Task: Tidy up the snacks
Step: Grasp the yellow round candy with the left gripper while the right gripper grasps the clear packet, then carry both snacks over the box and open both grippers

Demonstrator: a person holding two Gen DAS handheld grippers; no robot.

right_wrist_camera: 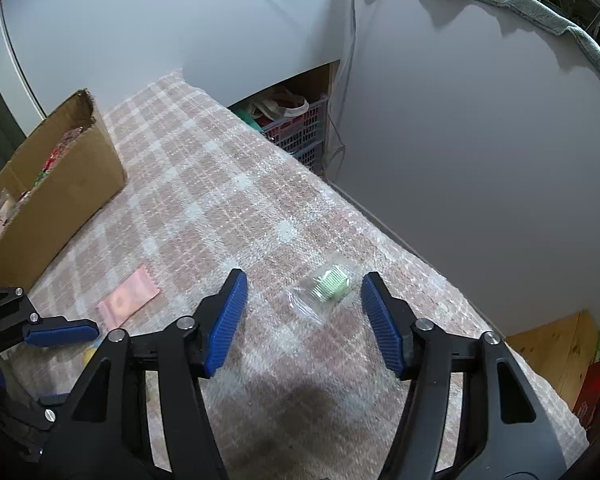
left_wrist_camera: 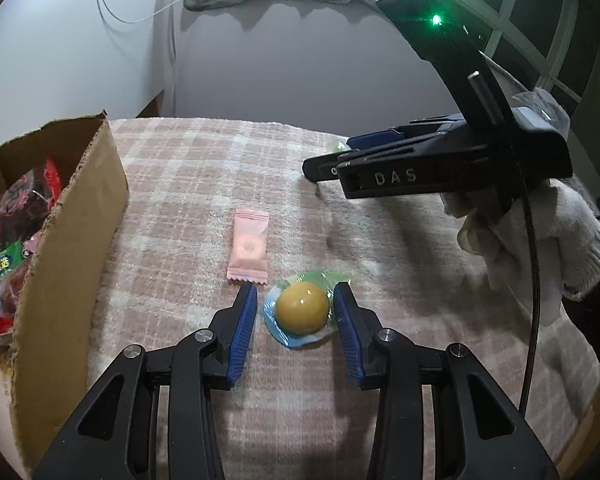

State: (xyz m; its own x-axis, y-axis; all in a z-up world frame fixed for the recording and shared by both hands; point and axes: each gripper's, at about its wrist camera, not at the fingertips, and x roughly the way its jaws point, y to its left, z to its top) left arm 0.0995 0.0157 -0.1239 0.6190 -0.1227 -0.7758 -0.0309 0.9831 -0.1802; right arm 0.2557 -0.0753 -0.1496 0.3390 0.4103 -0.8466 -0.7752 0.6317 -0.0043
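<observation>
A yellow jelly cup (left_wrist_camera: 302, 307) lies on the pink checked blanket (left_wrist_camera: 204, 184), between the open fingers of my left gripper (left_wrist_camera: 296, 300), which do not touch it. A pink wrapped candy (left_wrist_camera: 249, 249) lies just beyond the left finger; it also shows in the right wrist view (right_wrist_camera: 126, 299). A green candy in clear wrap (right_wrist_camera: 329, 284) lies between the tips of my open right gripper (right_wrist_camera: 303, 286). The right gripper (left_wrist_camera: 328, 160) shows at the right of the left wrist view. A cardboard box (left_wrist_camera: 72, 240) full of snack packs stands at the left.
The blanket-covered table ends at a white wall (right_wrist_camera: 480, 140) on the far and right sides. Plastic baskets (right_wrist_camera: 300, 132) sit in a gap beyond the far edge. A gloved hand (left_wrist_camera: 540, 240) holds the right gripper.
</observation>
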